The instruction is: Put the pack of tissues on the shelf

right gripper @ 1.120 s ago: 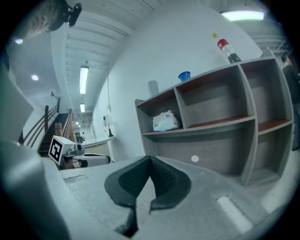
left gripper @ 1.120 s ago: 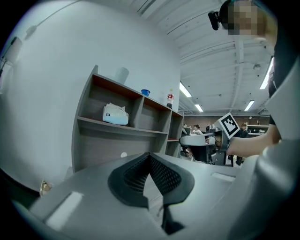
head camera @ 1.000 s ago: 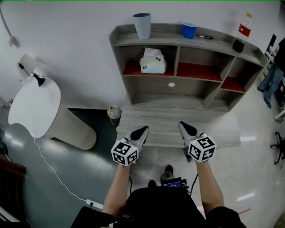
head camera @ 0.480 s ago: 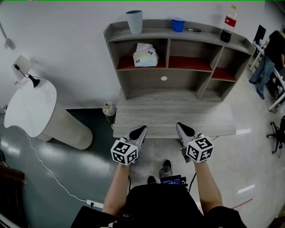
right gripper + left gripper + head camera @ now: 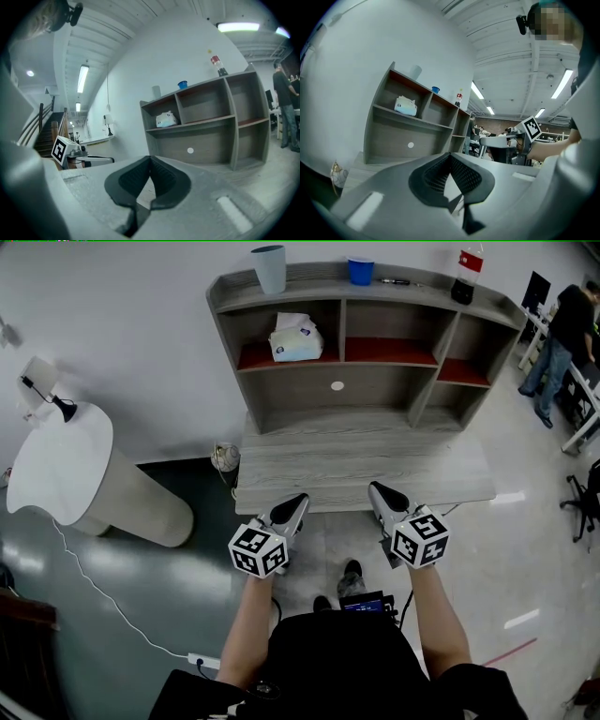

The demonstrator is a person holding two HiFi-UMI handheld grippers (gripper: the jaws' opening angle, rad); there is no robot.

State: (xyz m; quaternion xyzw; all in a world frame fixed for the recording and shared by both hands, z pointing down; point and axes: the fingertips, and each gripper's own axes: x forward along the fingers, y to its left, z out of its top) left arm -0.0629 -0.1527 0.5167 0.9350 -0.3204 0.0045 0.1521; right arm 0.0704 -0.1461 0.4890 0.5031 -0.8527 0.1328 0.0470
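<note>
The white pack of tissues (image 5: pixel 295 337) lies in the upper left compartment of the grey wooden shelf unit (image 5: pixel 375 385); it also shows as the pack (image 5: pixel 405 106) and the pack (image 5: pixel 167 119) in the two gripper views. Both grippers hover side by side at the near edge of the desk (image 5: pixel 356 465), far below the pack. My left gripper (image 5: pixel 298 500) is shut with its pads together and nothing in it, as the left gripper (image 5: pixel 450 154) view confirms. My right gripper (image 5: pixel 377 490) is likewise shut and empty, seen again as the right gripper (image 5: pixel 150 158).
On the shelf's top stand a grey cup (image 5: pixel 269 268), a blue cup (image 5: pixel 360 270), a pen (image 5: pixel 394 281) and a cola bottle (image 5: pixel 466 261). A white round table (image 5: pixel 56 460) with a lamp (image 5: pixel 47 395) is at left. A person (image 5: pixel 562 329) stands at far right.
The shelf and desk have slid up and left in the head view, so I stand a little farther back. Both grippers stay shut and level at the desk's near edge.
</note>
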